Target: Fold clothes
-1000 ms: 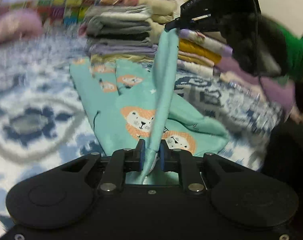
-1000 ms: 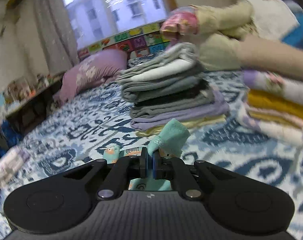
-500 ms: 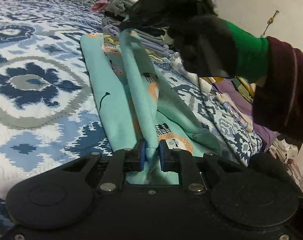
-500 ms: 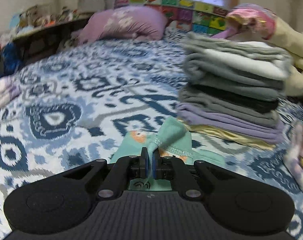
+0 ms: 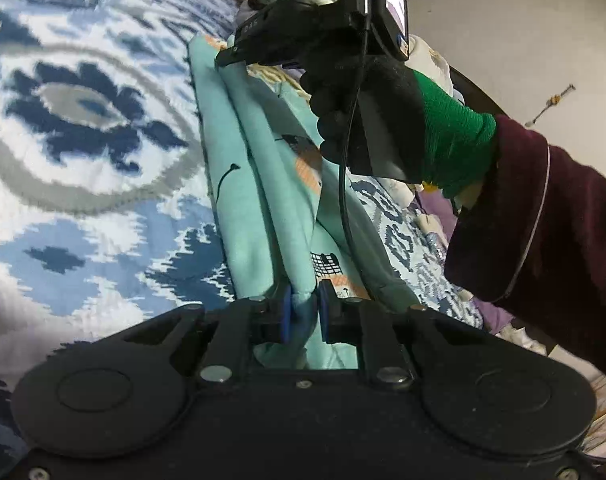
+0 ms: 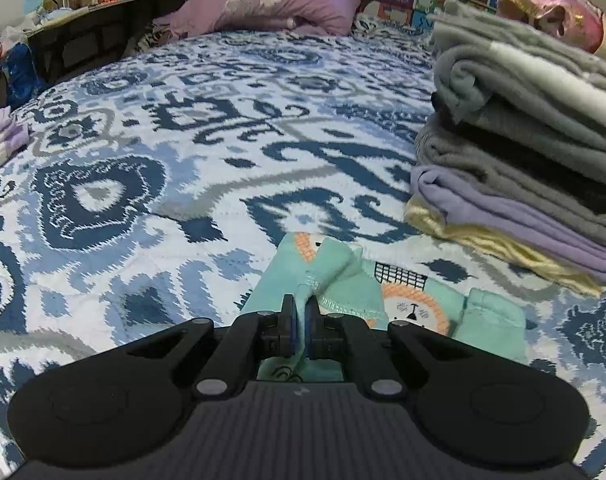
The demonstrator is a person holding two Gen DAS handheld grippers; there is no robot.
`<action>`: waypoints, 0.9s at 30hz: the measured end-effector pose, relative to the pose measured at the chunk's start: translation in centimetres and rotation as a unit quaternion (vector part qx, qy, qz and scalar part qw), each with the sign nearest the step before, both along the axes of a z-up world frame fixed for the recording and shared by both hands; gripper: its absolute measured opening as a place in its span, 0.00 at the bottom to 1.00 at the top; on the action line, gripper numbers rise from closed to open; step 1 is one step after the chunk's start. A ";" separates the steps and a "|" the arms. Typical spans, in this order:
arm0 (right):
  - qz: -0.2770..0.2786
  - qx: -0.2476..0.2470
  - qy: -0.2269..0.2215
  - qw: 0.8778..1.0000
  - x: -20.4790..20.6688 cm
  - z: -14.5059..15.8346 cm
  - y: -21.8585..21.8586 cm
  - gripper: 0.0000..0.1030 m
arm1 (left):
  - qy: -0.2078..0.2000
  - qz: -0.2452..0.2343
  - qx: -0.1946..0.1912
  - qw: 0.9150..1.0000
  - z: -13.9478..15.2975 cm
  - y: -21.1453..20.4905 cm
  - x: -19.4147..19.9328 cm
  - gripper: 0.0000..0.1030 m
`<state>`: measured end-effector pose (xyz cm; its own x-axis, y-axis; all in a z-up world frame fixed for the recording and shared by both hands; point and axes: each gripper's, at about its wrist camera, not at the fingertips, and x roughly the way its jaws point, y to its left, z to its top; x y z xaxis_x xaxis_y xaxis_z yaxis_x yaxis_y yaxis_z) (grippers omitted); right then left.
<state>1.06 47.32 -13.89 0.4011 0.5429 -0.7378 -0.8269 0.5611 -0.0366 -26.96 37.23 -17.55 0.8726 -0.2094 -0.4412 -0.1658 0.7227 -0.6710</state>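
Lying lengthwise up the frame's centre, the mint lion-print garment (image 5: 259, 184) is doubled into long ridges, each end pinched by the left gripper (image 5: 303, 312) and right gripper (image 6: 299, 322).

The garment (image 6: 415, 300) lies on the bedspread (image 6: 183, 160), left of the folded stack (image 6: 523, 152), pillow (image 6: 271, 0) beyond.
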 end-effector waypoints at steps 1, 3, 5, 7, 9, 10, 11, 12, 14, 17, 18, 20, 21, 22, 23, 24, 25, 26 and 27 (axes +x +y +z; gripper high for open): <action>0.004 0.000 0.004 1.000 0.1 -0.1 0.1 0.06 | -0.003 -0.003 0.008 1.000 0.3 -0.2 -0.1 0.12; 0.006 0.018 0.013 1.000 0.2 0.6 -0.6 0.08 | -0.009 -0.009 0.025 1.000 0.9 -0.5 -0.2 0.30; 0.007 0.038 0.022 0.999 0.3 1.3 -1.4 0.16 | -0.015 -0.016 0.041 0.999 1.4 -0.8 -0.4 0.46; 0.003 0.057 0.021 0.998 0.7 2.4 -3.1 0.30 | -0.015 -0.016 0.079 0.997 2.1 -1.3 -0.9 0.47; -0.001 0.075 0.024 0.997 1.2 3.2 -4.8 0.36 | -0.005 -0.009 0.125 0.992 2.5 -1.7 -1.6 0.47; -0.004 0.083 0.030 0.996 1.4 3.5 -5.6 0.36 | -0.005 -0.010 0.128 0.992 2.6 -1.7 -1.8 0.47; -0.004 0.089 0.034 0.995 1.6 3.8 -6.5 0.36 | -0.007 -0.011 0.130 0.991 2.7 -1.7 -2.0 0.47; -0.004 0.094 0.038 0.995 1.7 4.0 -7.3 0.36 | -0.009 -0.012 0.131 0.991 2.7 -1.7 -2.2 0.47; 0.011 0.101 0.039 0.994 1.0 4.3 -8.6 0.36 | -0.017 -0.021 0.139 0.990 3.0 -2.0 -2.4 0.47; 0.049 0.103 0.031 0.993 -0.7 4.5 -9.5 0.35 | 0.000 -0.007 0.116 0.993 2.4 -2.1 -1.3 0.45; 0.057 0.102 0.028 0.993 -1.3 4.4 -9.6 0.35 | 0.011 0.003 0.097 0.995 2.0 -1.8 -0.9 0.33; 0.072 0.097 0.022 0.992 -2.3 4.2 -9.6 0.35 | 0.033 0.023 0.053 0.998 1.0 -1.0 -0.2 0.17; 0.076 0.094 0.019 0.993 -2.6 3.9 -9.6 0.35 | 0.045 0.032 0.025 0.998 0.3 -0.4 -0.1 0.13; 0.079 0.091 0.016 0.993 -2.9 3.6 -9.5 0.35 | 0.047 0.039 -0.007 0.998 -0.1 0.2 -0.2 0.13; 0.082 0.088 0.013 0.993 -3.2 3.3 -9.5 0.35 | 0.046 0.043 -0.029 0.998 -0.3 0.7 -0.4 0.13; 0.086 0.085 0.011 0.993 -3.4 3.0 -9.4 0.35 | 0.046 0.046 -0.050 0.997 -0.5 1.1 -0.5 0.13; 0.092 0.084 0.006 0.992 -3.9 2.8 -9.5 0.35 | 0.046 0.046 -0.062 0.996 -0.7 1.4 -0.6 0.13; 0.098 0.085 0.000 0.992 -4.3 2.7 -9.6 0.35 | 0.043 0.042 -0.062 0.996 -0.6 1.5 -0.6 0.13; 0.107 0.086 -0.004 0.991 -4.8 2.6 -9.8 0.35 | 0.039 0.034 -0.055 0.997 -0.3 1.4 -0.7 0.15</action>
